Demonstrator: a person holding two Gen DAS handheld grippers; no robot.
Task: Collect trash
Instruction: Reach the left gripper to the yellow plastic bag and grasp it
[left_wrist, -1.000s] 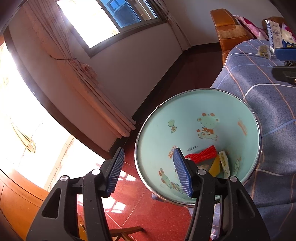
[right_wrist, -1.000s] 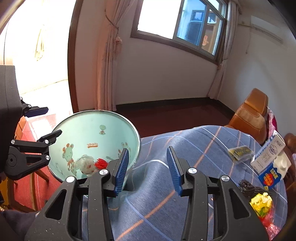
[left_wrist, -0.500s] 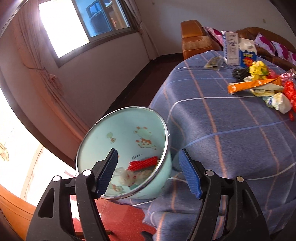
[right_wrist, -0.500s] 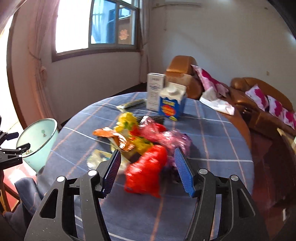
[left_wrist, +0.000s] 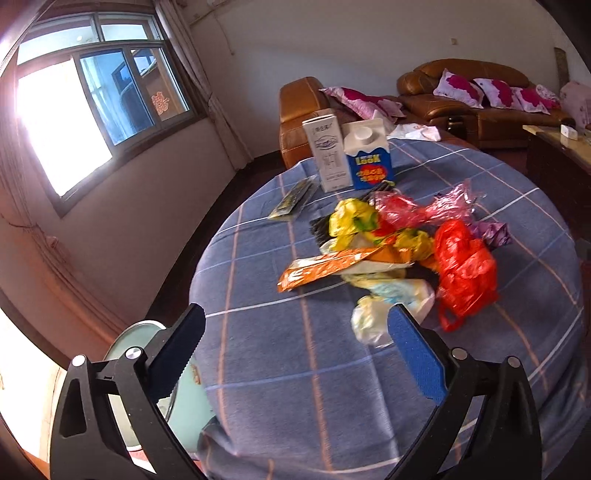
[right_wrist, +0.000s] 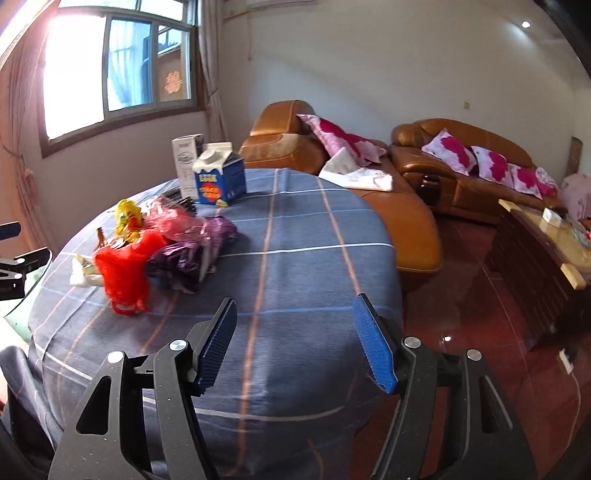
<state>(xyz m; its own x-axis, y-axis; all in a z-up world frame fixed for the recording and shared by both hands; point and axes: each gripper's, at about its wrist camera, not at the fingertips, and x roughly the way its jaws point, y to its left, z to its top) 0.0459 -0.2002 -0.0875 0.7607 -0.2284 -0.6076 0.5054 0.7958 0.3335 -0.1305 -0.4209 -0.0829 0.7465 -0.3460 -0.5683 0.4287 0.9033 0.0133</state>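
A pile of trash lies on the blue checked tablecloth (left_wrist: 295, 373): a red plastic bag (left_wrist: 463, 269), an orange wrapper (left_wrist: 325, 267), yellow wrappers (left_wrist: 351, 219), crumpled white paper (left_wrist: 384, 314) and pink film (left_wrist: 424, 210). My left gripper (left_wrist: 295, 319) hovers at the near edge of the pile, its jaws opening wide with nothing between them. The pale green basin (left_wrist: 122, 347) shows low on the left behind its left finger. My right gripper (right_wrist: 295, 304) hangs over bare cloth to the right of the red bag (right_wrist: 125, 266) and a purple wrapper (right_wrist: 192, 254), jaws opening and empty.
A blue carton (left_wrist: 369, 162) and a white box (left_wrist: 327, 155) stand at the table's far side beside a flat packet (left_wrist: 295, 201). Brown leather sofas (right_wrist: 461, 177) with pink cushions and a wooden coffee table (right_wrist: 546, 258) stand beyond on red floor.
Both views have swung from the basin onto the table. The left now faces the trash pile; the right has slid past it to the right. Both pairs of jaws stand wider.
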